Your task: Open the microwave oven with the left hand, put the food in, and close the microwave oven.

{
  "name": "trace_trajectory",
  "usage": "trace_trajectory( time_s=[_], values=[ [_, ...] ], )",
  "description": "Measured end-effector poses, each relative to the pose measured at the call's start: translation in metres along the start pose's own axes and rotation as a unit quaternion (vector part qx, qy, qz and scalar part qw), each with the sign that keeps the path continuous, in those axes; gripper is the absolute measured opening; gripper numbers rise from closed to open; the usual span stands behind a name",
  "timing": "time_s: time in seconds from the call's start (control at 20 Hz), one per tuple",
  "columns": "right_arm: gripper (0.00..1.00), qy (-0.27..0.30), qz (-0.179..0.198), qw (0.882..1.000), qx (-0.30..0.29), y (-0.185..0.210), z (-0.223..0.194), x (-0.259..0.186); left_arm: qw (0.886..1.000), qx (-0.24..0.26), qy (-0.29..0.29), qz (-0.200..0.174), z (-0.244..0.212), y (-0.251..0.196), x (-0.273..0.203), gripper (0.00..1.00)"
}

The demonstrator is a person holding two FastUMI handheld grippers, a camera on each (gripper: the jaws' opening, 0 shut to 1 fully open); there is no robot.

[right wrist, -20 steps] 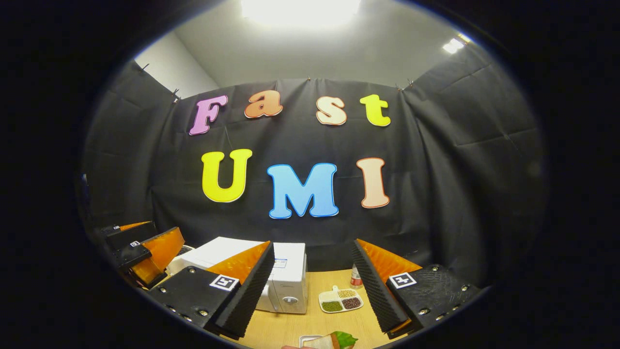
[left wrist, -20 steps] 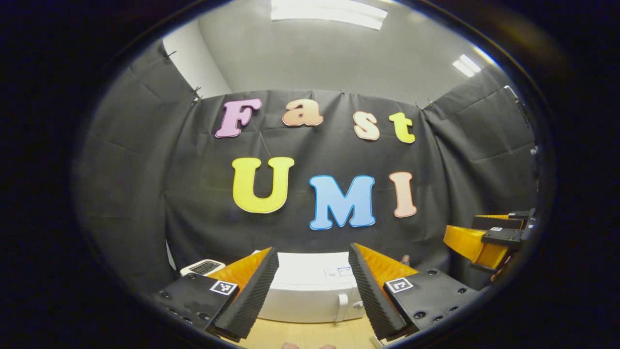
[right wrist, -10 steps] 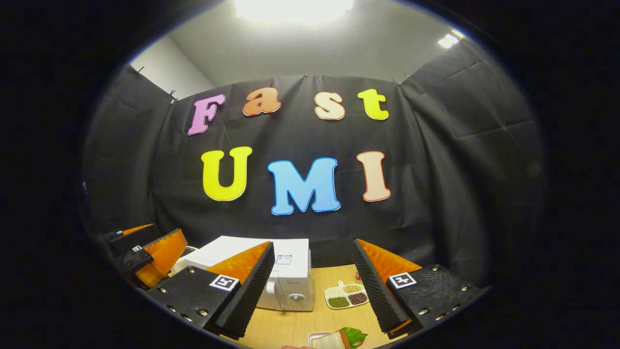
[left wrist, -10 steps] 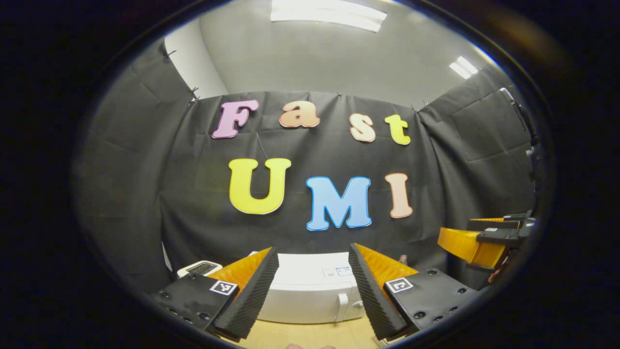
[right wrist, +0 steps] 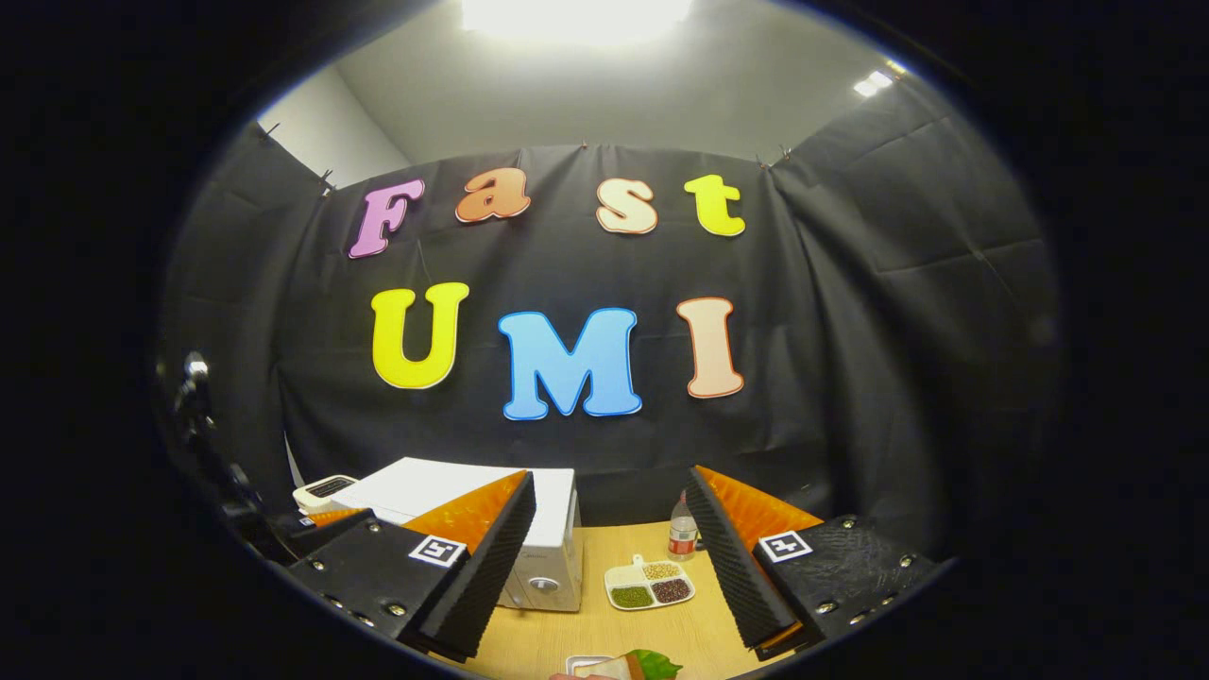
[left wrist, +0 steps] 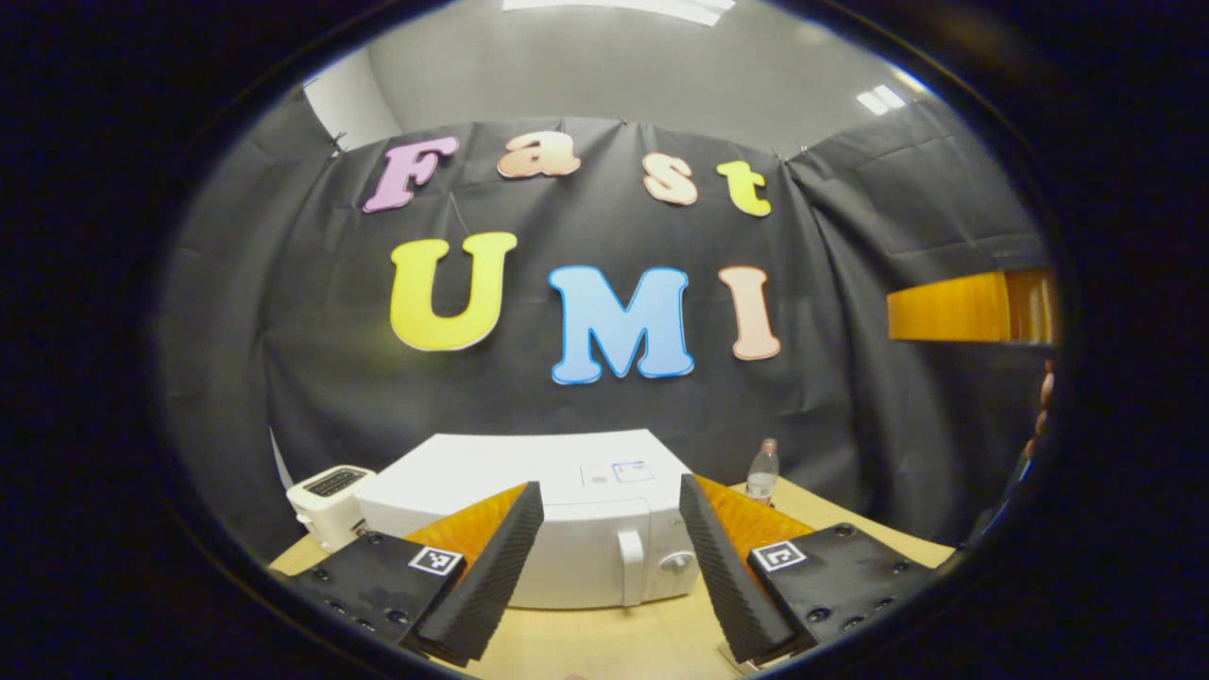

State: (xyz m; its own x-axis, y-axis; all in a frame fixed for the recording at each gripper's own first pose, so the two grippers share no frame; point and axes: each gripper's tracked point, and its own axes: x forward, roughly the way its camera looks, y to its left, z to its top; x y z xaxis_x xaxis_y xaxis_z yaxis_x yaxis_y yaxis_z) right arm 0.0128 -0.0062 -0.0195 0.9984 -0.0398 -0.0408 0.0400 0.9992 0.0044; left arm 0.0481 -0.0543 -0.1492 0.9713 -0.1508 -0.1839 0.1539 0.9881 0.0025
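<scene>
The left gripper (left wrist: 611, 567) has its fingers wide and empty, facing the microwave (left wrist: 529, 510), which sits on the table (left wrist: 614, 642) with its door shut. The upright handle (left wrist: 630, 567) lies straight ahead, slightly right of centre in the gap. The right gripper (right wrist: 611, 567), also wide and empty, hangs above the sandwich (right wrist: 628, 667); the microwave lies to its left.
</scene>
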Motion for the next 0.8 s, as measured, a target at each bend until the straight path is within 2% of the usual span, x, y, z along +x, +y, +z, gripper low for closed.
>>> trace_trajectory(
  time_s=[0.25, 0.45, 0.5, 0.6, 0.7, 0.8],
  values=[
    [0.96, 0.02, -0.003, 1.0, -0.015, -0.017, -0.014, 0.013, 0.999, -0.001, 0.051, -0.004, -0.064, -0.014, 0.043, 0.98],
    [0.96, 0.043, -0.006, 0.999, -0.027, -0.028, -0.027, 0.021, 0.995, -0.004, 0.098, 0.014, -0.117, -0.012, 0.079, 0.94],
    [0.97, 0.045, -0.004, 0.999, -0.031, -0.03, -0.027, 0.022, 0.994, -0.008, 0.111, 0.017, -0.128, -0.013, 0.086, 0.97],
    [0.97, 0.047, -0.001, 0.998, -0.035, -0.031, -0.028, 0.025, 0.992, -0.009, 0.124, 0.018, -0.141, -0.014, 0.095, 0.95],
    [0.97, 0.057, 0.0, 0.998, -0.034, -0.032, -0.034, 0.028, 0.991, -0.007, 0.133, 0.019, -0.149, -0.014, 0.103, 0.91],
    [0.97, 0.068, 0.005, 0.997, -0.025, -0.03, -0.041, 0.028, 0.989, -0.021, 0.143, 0.03, -0.155, -0.008, 0.108, 0.82]
  ],
)
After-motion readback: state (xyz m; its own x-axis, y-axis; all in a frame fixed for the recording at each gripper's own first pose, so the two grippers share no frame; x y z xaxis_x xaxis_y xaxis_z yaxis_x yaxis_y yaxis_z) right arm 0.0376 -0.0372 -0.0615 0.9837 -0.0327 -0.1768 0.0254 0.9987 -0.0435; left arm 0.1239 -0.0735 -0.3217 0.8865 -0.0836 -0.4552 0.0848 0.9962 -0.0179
